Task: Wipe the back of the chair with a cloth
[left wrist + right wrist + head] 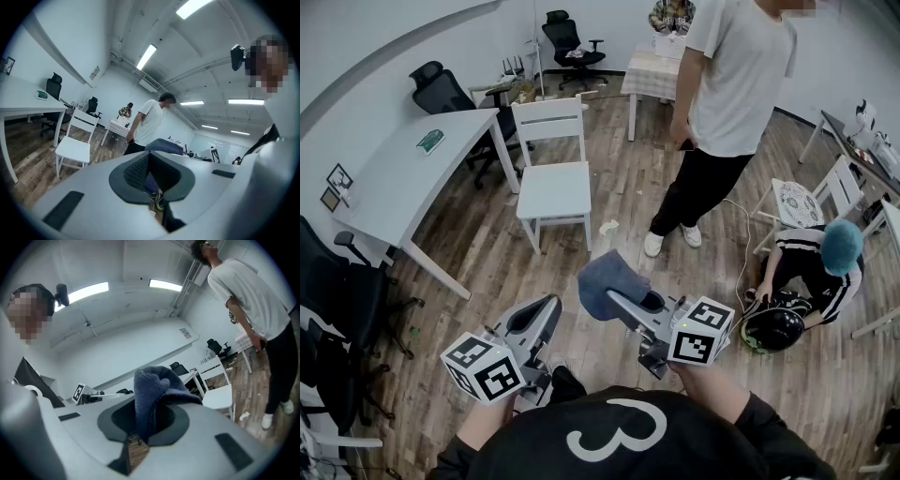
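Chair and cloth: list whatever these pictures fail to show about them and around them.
1. Chair back, head view: its rear face is turned away, hidden by the back itself, so any dirt there cannot be judged.
2. Cloth, right gripper view: its lower end sinks between the right tool's jaws, hidden by the tool body.
3. Green object on the desk, head view: too small to identify.

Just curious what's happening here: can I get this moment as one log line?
right tool: shut on cloth | left tool: shut, empty | chair: ahead, untouched | wiping: not yet begun

Black shirt (712, 448) with white 3
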The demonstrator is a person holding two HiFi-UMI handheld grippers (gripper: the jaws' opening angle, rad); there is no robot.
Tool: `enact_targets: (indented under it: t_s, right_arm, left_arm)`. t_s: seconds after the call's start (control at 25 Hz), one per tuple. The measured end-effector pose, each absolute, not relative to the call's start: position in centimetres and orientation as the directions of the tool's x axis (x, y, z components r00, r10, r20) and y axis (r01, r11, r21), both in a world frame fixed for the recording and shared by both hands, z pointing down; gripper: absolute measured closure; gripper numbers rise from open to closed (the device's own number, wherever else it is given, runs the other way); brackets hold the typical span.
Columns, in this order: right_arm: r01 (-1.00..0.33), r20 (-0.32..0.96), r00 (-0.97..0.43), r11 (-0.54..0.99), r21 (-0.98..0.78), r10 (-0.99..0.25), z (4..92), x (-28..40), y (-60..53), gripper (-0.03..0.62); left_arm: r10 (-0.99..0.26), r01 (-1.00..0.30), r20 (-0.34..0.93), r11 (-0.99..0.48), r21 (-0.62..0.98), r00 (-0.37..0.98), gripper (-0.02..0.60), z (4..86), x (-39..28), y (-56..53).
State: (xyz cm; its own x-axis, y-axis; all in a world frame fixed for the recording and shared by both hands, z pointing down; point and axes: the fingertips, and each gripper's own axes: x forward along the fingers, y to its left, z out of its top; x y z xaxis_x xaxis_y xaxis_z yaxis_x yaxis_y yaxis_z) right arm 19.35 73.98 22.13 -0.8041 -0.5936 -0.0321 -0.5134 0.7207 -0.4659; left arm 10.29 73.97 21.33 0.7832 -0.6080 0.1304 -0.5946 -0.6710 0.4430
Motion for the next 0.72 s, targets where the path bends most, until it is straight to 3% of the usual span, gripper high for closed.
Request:
enact_targets:
  t_s: [0.72]
  right_arm:
    - [-0.494, -0.006, -0.82, 0.714, -0.496, -0.572, 24.3, 16.6, 70.8, 0.544]
  left_arm:
    - [-0.619, -0.613, 0.17, -0.627, 0.481, 0.767, 0.568, 23.7, 7.8, 71.0]
